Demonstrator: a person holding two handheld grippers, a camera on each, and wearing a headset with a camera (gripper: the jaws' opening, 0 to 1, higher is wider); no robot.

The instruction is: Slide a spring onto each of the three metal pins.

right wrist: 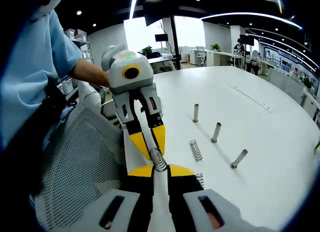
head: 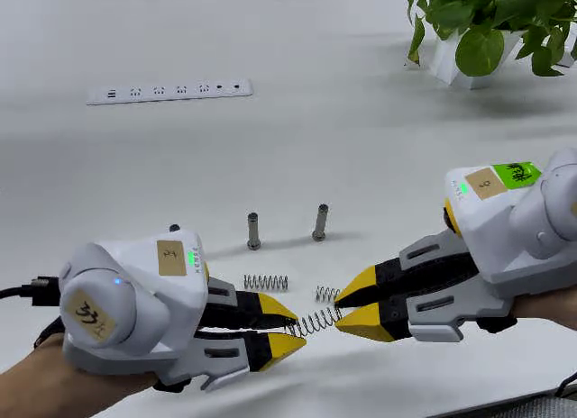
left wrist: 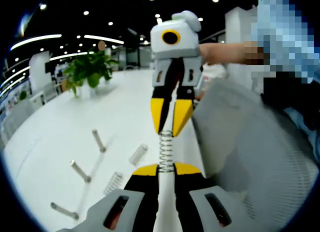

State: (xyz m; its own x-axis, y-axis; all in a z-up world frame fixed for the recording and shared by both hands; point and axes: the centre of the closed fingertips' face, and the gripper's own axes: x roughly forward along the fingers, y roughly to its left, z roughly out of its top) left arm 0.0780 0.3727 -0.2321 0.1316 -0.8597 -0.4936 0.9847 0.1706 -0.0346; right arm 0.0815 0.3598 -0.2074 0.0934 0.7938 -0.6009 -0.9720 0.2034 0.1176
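1. White and smooth, the table (head: 343, 121) spreads wide beneath everything. Behind it, the gripper views show an open-plan office with ceiling lights.
2. At the near edge of the table is a chair (right wrist: 75, 157) of grey mesh, next to a person's pale blue sleeve (right wrist: 45, 52).
3. A white pot (head: 446, 58) at the far right of the table holds a plant (head: 487, 22) with broad, glossy green leaves.
4. The left gripper (head: 290, 332) has a rounded white shell and black jaws with yellow tips. Its jaws are pinched together on one end of the held spring (head: 313, 322).
5. The right gripper (head: 347, 310) is built the same way and faces the left one tip to tip, close by. Its jaws are clamped on the spring's other end, so the coil bridges the small gap between them above the table.
6. A long, flat white power strip (head: 169, 91) lies well back on the table.
7. Three slim grey steel cylinders with wider bases stand upright in a row: the far pin (right wrist: 195, 113), the middle pin (right wrist: 216, 132) and the near pin (right wrist: 239, 158). All three are bare.
8. A loose spring (head: 266, 281) of thin wire coil lies on its side in front of the pins. A second loose spring (head: 327, 294) lies just beside the right gripper's tips.
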